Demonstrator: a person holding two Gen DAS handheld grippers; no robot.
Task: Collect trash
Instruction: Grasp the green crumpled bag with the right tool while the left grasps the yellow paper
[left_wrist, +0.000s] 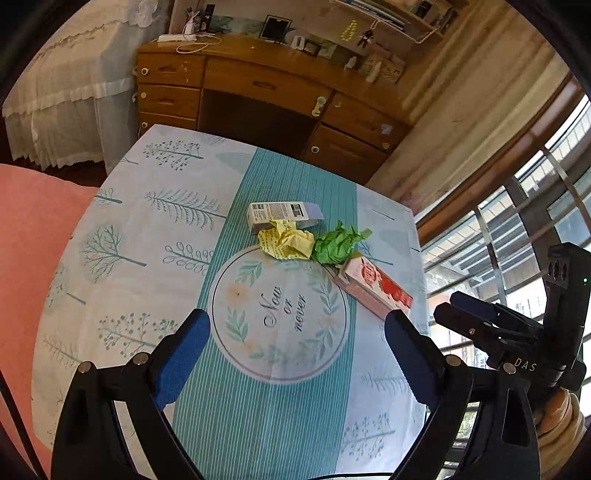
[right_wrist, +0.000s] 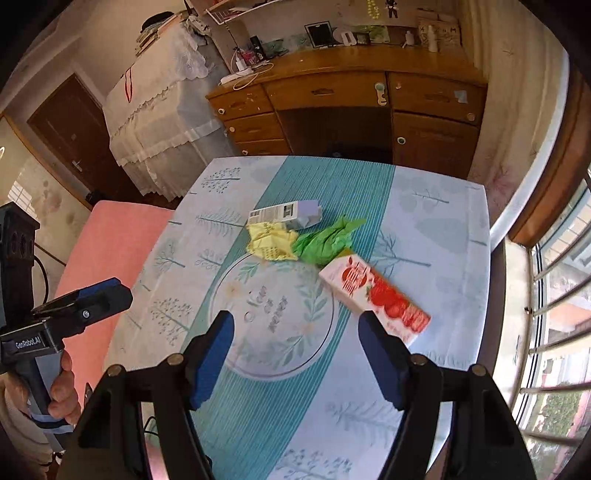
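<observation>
Nearest, the left gripper (left_wrist: 297, 325) has its black arms and blue-padded fingers (left_wrist: 184, 354) spread wide, nothing between them. The right gripper (right_wrist: 295, 332) is likewise spread and empty; its fingers (right_wrist: 212, 360) carry the same blue ribbed pads. Both hang over the near part of the desk (left_wrist: 122, 295), pointing steeply down. A hand (right_wrist: 62, 391) grips the left gripper's handle at the left edge of the right wrist view.

The desk is covered with a smooth cloth: pale panels printed with trees on either side, a teal finely striped band down the middle, and a round wreath emblem with script lettering just beyond the fingertips.

The trash lies in a tight cluster beyond the emblem, near the desk's middle. At the right, a long rectangular carton (left_wrist: 373, 291) in pink and white with red fruit print lies flat, angled toward the near right edge. Touching its far end is a crumpled green paper wad (left_wrist: 338, 245), and just left of that a crumpled yellow paper wad (left_wrist: 284, 242) with fine printed marks. Behind the yellow wad, touching it, a small rectangular box (left_wrist: 282, 214), grey-lilac with a white printed label, lies on its side.

A pink cushioned surface (left_wrist: 33, 240) adjoins the desk at the left. Farther off stands a varnished wooden dresser (left_wrist: 266, 85) with drawers, and a white lace-edged cover (left_wrist: 74, 88) hangs to its left.
</observation>
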